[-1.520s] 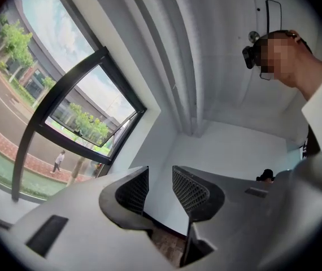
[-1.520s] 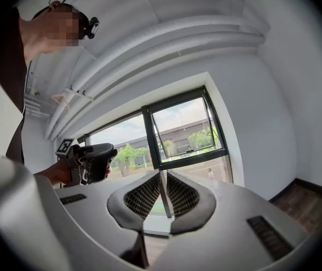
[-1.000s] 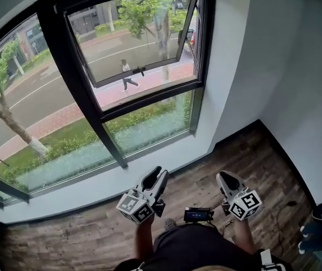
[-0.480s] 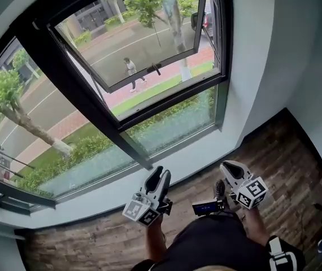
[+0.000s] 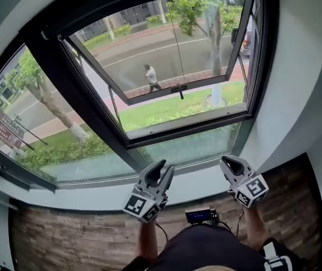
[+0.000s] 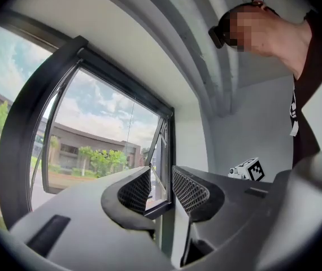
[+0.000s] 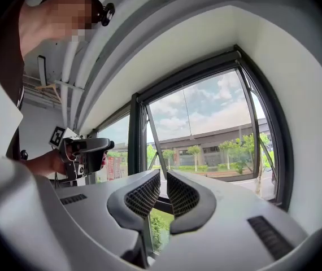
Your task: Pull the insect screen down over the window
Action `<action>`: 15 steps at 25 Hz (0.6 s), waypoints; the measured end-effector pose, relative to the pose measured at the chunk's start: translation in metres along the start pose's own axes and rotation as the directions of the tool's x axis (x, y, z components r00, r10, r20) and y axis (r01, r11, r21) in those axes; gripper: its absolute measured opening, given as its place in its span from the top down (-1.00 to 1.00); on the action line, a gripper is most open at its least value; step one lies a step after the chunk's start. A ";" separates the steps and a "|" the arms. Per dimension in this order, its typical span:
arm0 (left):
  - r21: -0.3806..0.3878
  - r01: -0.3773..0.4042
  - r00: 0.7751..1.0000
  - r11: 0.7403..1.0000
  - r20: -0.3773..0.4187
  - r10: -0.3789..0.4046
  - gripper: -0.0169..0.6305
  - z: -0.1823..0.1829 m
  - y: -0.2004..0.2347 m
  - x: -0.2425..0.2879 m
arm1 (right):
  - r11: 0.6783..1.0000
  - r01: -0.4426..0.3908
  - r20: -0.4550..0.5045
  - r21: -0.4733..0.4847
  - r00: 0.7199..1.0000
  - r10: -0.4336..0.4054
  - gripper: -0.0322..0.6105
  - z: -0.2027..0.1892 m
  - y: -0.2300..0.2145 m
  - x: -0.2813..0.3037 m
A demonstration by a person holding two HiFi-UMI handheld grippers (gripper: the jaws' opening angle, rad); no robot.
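The black-framed window point(image 5: 86, 95) fills the wall above the white sill point(image 5: 93, 186), its sash point(image 5: 206, 82) tilted outward. The opening is uncovered. The insect screen itself cannot be made out, and only a thin cord point(image 5: 174, 49) hangs from the frame's top edge. Both grippers are held over the sill's near edge. The left gripper point(image 5: 164, 167) and the right gripper point(image 5: 230, 162) each have their jaws slightly apart, pinching nothing. Outside, at the window's left edge, the lettering on a red sign point(image 5: 5, 126) is too small to read.
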State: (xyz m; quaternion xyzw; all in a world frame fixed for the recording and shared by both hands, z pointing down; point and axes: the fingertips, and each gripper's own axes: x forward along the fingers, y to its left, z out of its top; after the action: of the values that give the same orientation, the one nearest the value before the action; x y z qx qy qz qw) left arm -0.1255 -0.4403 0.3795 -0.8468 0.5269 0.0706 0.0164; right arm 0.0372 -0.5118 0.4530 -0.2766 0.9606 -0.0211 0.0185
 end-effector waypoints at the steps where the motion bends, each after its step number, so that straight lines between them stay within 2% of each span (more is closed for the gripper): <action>1: 0.043 -0.019 1.000 0.999 -0.010 0.019 0.55 0.003 0.005 0.013 | 1.000 -0.009 0.003 -0.017 1.000 0.009 0.79 0.004 -0.015 0.007; 3: 0.154 -0.066 0.997 0.986 -0.028 0.071 0.55 0.015 0.015 0.039 | 0.998 -0.025 0.005 -0.053 1.000 0.025 0.78 0.011 -0.046 0.021; 4: 0.219 -0.091 0.994 0.972 -0.035 0.101 0.55 0.023 0.021 0.051 | 0.997 -0.033 0.005 -0.072 0.999 0.033 0.78 0.019 -0.059 0.029; 6: 0.350 -0.138 0.987 0.927 -0.030 0.158 0.55 0.047 0.036 0.071 | 0.990 -0.054 0.014 -0.130 0.998 0.056 0.79 0.041 -0.077 0.044; 8: 0.471 -0.180 0.979 0.863 0.004 0.202 0.55 0.082 0.055 0.090 | 0.975 -0.073 0.049 -0.209 0.995 0.085 0.78 0.072 -0.086 0.059; 10: 0.576 -0.212 0.974 0.789 0.059 0.219 0.55 0.121 0.071 0.110 | 0.955 -0.079 0.094 -0.285 0.989 0.110 0.78 0.104 -0.095 0.070; 12: 0.670 -0.246 0.967 0.700 0.126 0.219 0.55 0.159 0.084 0.130 | 0.929 -0.062 0.121 -0.364 0.986 0.114 0.78 0.135 -0.105 0.081; 13: 0.718 -0.268 0.962 0.642 0.169 0.213 0.55 0.180 0.089 0.141 | 0.912 -0.045 0.128 -0.409 0.986 0.107 0.78 0.150 -0.110 0.086; 15: 0.810 -0.309 0.950 0.499 0.242 0.196 0.55 0.221 0.099 0.163 | 0.862 -0.005 0.133 -0.507 0.987 0.084 0.78 0.183 -0.118 0.098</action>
State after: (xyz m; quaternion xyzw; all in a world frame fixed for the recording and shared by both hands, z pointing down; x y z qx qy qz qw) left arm -0.1659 -0.6064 0.1433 -0.6422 0.6119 -0.1389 0.4404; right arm 0.0257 -0.6692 0.2743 -0.2502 0.9345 0.2526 0.0185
